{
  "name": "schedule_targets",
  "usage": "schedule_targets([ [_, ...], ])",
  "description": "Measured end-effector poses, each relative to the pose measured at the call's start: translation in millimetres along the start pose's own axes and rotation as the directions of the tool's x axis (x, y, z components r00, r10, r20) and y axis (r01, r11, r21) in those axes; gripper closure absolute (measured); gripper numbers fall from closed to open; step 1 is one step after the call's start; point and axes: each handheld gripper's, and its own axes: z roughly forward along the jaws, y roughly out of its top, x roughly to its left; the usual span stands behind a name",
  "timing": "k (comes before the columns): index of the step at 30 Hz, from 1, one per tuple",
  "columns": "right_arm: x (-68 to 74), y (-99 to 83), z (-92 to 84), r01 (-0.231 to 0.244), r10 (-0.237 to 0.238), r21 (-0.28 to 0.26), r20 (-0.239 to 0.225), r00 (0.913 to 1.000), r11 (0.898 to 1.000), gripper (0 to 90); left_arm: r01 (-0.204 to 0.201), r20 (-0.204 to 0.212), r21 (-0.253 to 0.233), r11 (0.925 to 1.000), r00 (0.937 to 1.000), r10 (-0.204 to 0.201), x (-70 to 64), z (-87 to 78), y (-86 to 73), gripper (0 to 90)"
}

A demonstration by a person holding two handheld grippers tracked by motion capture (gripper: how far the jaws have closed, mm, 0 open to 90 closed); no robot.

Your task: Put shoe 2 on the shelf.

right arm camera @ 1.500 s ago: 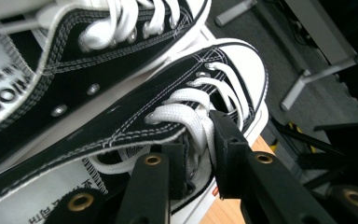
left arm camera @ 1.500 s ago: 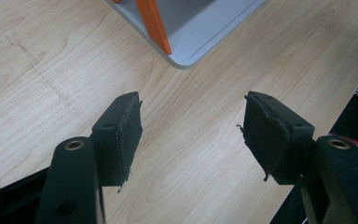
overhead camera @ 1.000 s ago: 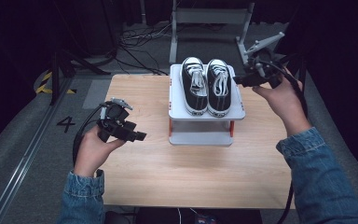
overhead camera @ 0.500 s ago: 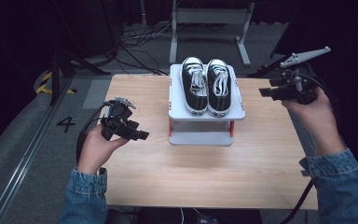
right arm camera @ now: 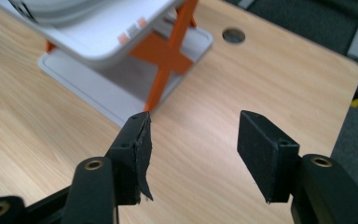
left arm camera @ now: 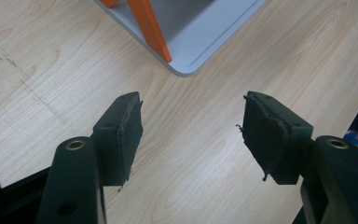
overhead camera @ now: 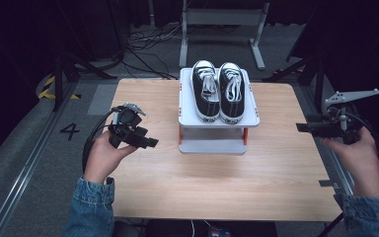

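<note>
At the left of the high view, the left gripper (overhead camera: 148, 143) is held in the person's left hand (overhead camera: 101, 157) over the left part of the wooden table (overhead camera: 177, 197), its fingers pointing toward the middle. In the left gripper view its two black fingers (left arm camera: 121, 135) stand wide apart, released, with only bare table between them; the worn pad on each is frayed at the edge. Just beyond those fingertips lies a corner of the grey lower tray (left arm camera: 200, 42) of the rack, with an orange leg (left arm camera: 151, 28) rising from it.

To the right of the left fingers, in the middle of the table, stands the small two-tier rack (overhead camera: 219, 121), white trays on orange legs. On its top tray rests a pair of black sneakers (overhead camera: 217, 91) with white laces and white toe caps, side by side and touching, toes toward the far side of the table. The sneakers sit well apart from both sets of fingers, between them and farther off.

At the right edge of the table, the right gripper (overhead camera: 306, 128) is held in the right hand (overhead camera: 358, 158), pointing left toward the rack. In the right gripper view its fingers (right arm camera: 133, 154) are also spread and released, nothing between them but table. Ahead of them and to their left are the rack's lower tray and crossed orange legs (right arm camera: 163, 53).
</note>
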Motion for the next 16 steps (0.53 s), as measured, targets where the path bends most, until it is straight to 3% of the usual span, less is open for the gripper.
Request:
schedule_targets([
  [6, -11.1, -31.0, 18.2, -0.072, 0.073, 0.010, -0.055, 0.9958, 0.997, 45.8, 0.008, 0.001, -0.005, 1.0000, 1.0000, -0.008, -1.0, -1.4, -2.4, 38.3],
  [7, -13.7, -33.4, 22.6, -0.084, 0.087, 0.036, -0.068, 0.9939, 0.996, 44.6, 0.005, 0.002, -0.008, 1.0000, 1.0000, -0.005, -0.6, -1.6, -2.6, 38.3],
  [8, -15.4, -35.5, 26.2, -0.087, 0.092, 0.065, -0.076, 0.9929, 0.994, 44.5, 0.006, 0.004, -0.007, 1.0000, 1.0000, -0.006, -0.3, -1.8, -2.9, 38.3],
  [11, -18.1, -42.1, 33.6, -0.094, 0.101, 0.088, -0.082, 0.9915, 0.992, 44.3, 0.011, 0.002, -0.007, 0.9999, 0.9999, -0.011, 0.5, -2.0, -3.5, 38.3],
  [16, -17.5, -42.9, 35.5, -0.089, 0.095, 0.085, -0.080, 0.9922, 0.992, 40.8, 0.006, 0.000, -0.008, 0.9999, 1.0000, -0.006, 0.7, -2.9, -4.0, 38.2],
])
